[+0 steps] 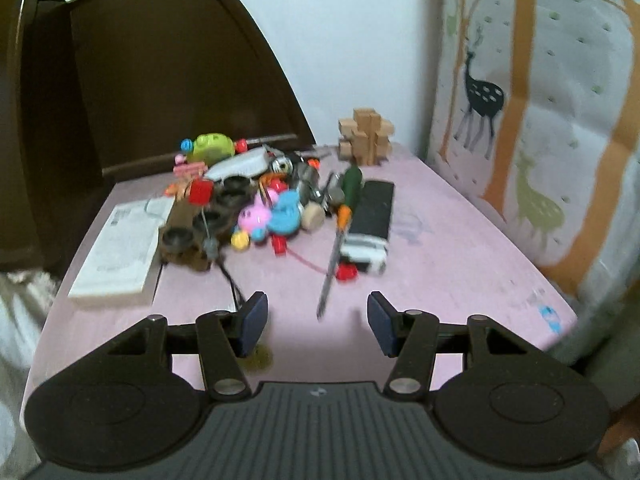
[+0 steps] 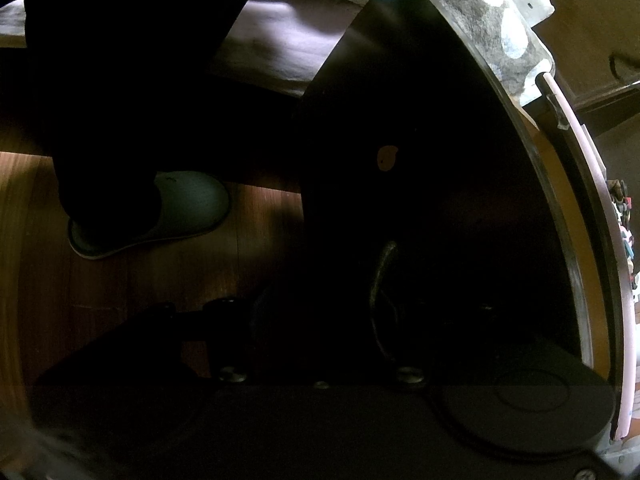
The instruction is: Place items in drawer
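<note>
Left gripper [image 1: 317, 322] jaws wide, empty; screwdriver [image 1: 335, 240] tip just ahead between them on table [image 1: 460, 248]. Right gripper [image 2: 320, 320] at dark drawer handle [image 2: 380, 280]; jaw state unreadable.

Deer-print fabric [image 1: 532, 120] hangs right of the pink bench [image 1: 440, 248], dark headboard [image 1: 168, 80] behind it; grey slipper [image 2: 160, 212] on wood floor [image 2: 60, 280].
</note>
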Motion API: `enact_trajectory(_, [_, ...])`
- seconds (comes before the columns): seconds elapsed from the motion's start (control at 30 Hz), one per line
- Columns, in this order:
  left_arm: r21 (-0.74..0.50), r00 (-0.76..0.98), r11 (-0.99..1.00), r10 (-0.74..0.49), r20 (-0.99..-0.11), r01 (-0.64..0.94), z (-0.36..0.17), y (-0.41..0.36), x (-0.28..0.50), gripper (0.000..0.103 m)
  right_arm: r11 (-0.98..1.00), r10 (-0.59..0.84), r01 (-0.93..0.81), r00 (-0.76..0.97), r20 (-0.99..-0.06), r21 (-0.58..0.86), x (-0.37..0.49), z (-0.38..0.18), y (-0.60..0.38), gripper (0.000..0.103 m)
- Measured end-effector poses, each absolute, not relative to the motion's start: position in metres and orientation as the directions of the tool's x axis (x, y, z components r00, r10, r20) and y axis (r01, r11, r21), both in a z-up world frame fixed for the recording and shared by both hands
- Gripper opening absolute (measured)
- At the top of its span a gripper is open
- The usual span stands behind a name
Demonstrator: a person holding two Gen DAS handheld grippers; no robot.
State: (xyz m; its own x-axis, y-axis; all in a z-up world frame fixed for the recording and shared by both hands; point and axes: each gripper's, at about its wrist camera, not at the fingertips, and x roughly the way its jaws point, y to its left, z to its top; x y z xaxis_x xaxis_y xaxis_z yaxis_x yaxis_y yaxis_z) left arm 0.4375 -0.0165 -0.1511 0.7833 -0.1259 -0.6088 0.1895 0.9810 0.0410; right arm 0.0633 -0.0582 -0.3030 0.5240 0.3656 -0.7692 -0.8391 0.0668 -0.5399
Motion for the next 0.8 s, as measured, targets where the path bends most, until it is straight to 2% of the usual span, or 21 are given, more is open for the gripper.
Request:
enact_trajectory(0.17, [0.046, 0.794, 0.986, -0.100, -0.600, 0.159, -0.160, -0.020, 0.473, 0.049, 0.067, 0.369, -0.839, 0.524, -0.768, -0.540, 0.063, -0.303, -0.059, 0.057])
enact_trajectory(0.23, [0.031, 0.796, 0.990, -0.092, -0.598, 0.138, -0.163, -0.021, 0.482, 0.041, 0.067, 0.370, -0.839, 0.523, -0.767, -0.540, 0.062, -0.303, -0.059, 0.057])
enact_trajectory(0.33, [0.031, 0.801, 0.994, -0.064, -0.595, 0.102, -0.168, -0.022, 0.494, 0.033, 0.066, 0.372, -0.839, 0.523, -0.767, -0.540, 0.062, -0.303, -0.060, 0.057])
enact_trajectory(0.5, [0.034, 0.801, 0.998, -0.022, -0.598, 0.052, -0.181, -0.020, 0.513, 0.028, 0.066, 0.373, -0.839, 0.522, -0.767, -0.540, 0.062, -0.303, -0.059, 0.057])
enact_trajectory(0.8, [0.044, 0.796, 0.998, 0.001, -0.605, 0.033, -0.191, -0.022, 0.524, 0.025, 0.067, 0.371, -0.840, 0.522, -0.768, -0.538, 0.063, -0.303, -0.059, 0.057])
